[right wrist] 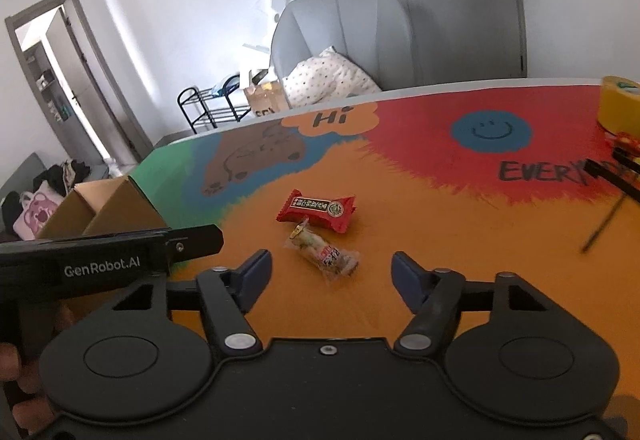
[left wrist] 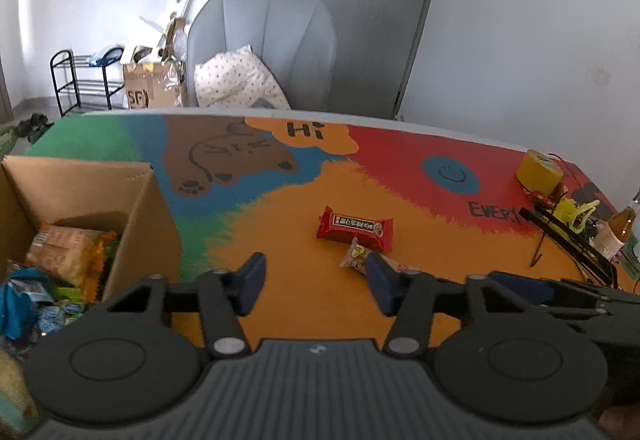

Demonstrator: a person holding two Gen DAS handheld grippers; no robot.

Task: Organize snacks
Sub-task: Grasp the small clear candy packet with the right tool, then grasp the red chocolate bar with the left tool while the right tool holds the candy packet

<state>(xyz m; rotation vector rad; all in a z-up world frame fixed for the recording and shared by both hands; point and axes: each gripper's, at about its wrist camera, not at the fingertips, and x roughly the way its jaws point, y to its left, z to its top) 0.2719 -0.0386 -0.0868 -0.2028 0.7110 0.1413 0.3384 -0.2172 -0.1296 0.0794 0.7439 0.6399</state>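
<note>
A red snack bar (left wrist: 355, 229) (right wrist: 317, 210) lies on the orange part of the table mat. Just in front of it rests a small clear-wrapped snack (left wrist: 357, 255) (right wrist: 324, 253). My left gripper (left wrist: 315, 282) is open over bare mat, and its right finger hides part of the clear snack. My right gripper (right wrist: 332, 278) is open, with the clear snack lying just ahead between its fingertips and apart from both. An open cardboard box (left wrist: 132, 216) (right wrist: 116, 208) at the left holds several snack packets (left wrist: 66, 254).
A yellow tape roll (left wrist: 539, 170) (right wrist: 620, 108), black tools and a bottle (left wrist: 618, 230) crowd the table's right end. The left gripper's body (right wrist: 108, 260) crosses the right wrist view at the left. A grey chair (left wrist: 262, 48) with a pillow stands behind the table.
</note>
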